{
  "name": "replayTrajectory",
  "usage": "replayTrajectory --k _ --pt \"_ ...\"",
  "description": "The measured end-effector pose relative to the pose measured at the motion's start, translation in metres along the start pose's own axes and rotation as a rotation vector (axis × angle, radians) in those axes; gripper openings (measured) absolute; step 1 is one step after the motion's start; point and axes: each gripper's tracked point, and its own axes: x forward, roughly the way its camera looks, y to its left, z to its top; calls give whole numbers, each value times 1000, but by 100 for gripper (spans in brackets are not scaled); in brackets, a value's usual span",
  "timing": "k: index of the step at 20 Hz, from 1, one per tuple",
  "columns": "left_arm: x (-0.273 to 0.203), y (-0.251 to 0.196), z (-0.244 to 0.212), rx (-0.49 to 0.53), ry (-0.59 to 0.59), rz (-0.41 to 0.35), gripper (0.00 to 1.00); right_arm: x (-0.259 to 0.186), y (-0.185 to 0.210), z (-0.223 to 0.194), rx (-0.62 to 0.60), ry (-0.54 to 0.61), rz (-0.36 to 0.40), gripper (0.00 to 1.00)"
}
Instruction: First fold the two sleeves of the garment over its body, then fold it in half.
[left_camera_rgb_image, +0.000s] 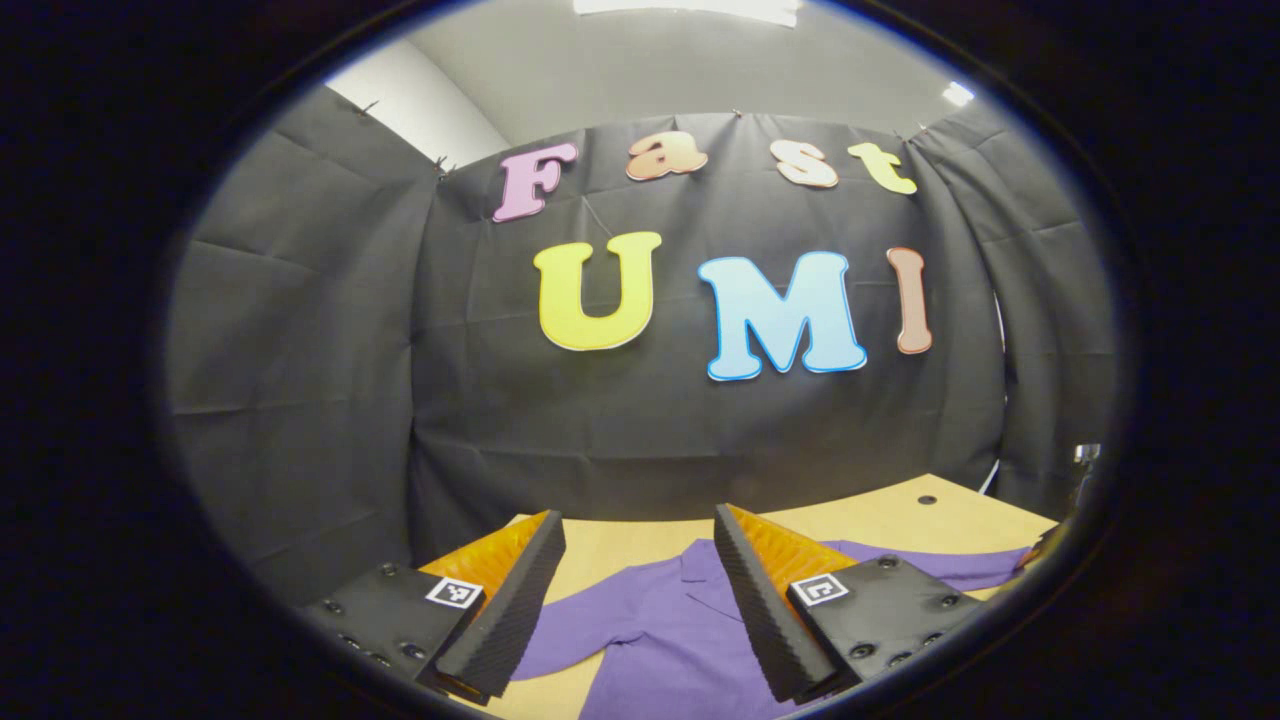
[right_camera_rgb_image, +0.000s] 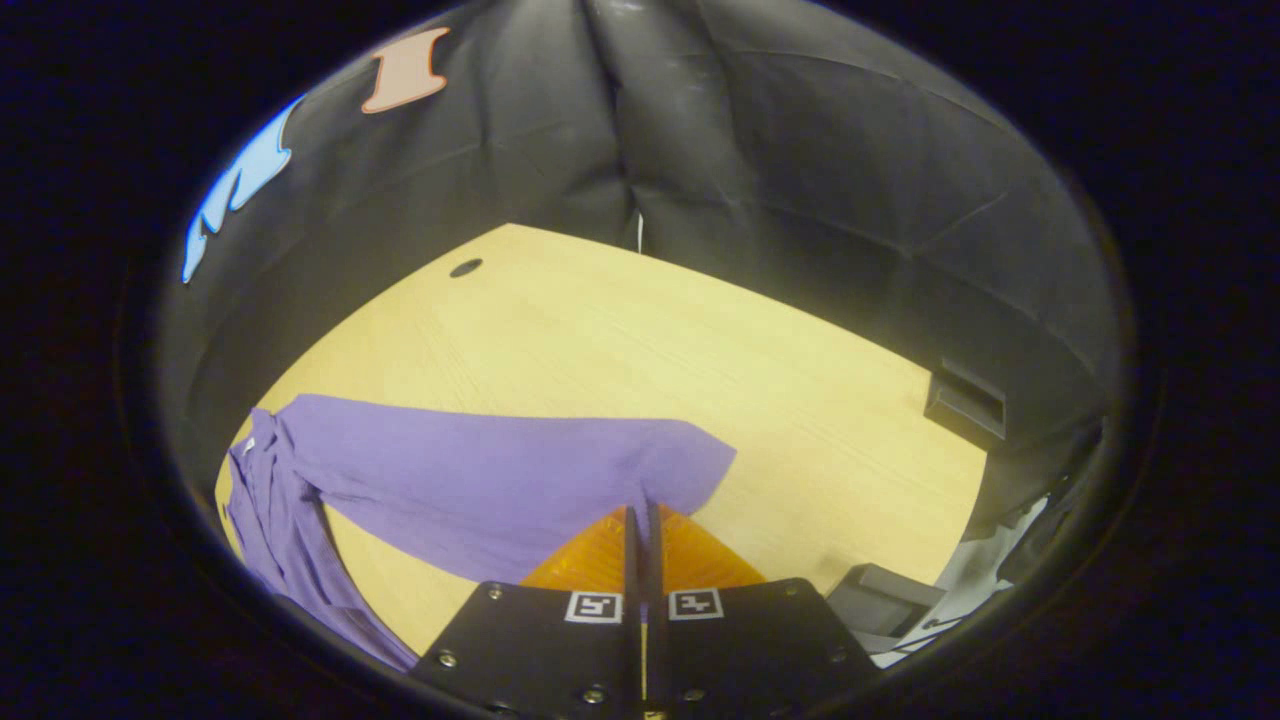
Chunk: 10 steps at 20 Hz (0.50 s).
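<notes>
A pale wooden surface is seen, backed by black cloth. A small dark round hole is set near its far corner.

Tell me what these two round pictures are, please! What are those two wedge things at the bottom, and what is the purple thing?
A person holds a grabbing tool in each hand, and a small camera rides on each tool. The wedges are each tool's two fingers.

In the left gripper view, the left gripper has its fingers spread wide, holding nothing. Beyond them lies a purple shirt with a collar, spread on a wooden table.

In the right gripper view, the right gripper has its fingers closed together at the edge of the shirt's long sleeve, near its end. It seems to be pinching the cloth, though I cannot be sure. The sleeve stretches across the table, ready to be folded over the shirt's body.
</notes>
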Motion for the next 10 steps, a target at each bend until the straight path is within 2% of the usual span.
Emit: replayTrajectory --k 4,10 --pt "2 7 -1 -9 -4 2 94 -23 19 20 -29 -55 52 2" --pt "8 22 -8 -18 -4 -5 94 -68 91 66 -82 -163 194 2"
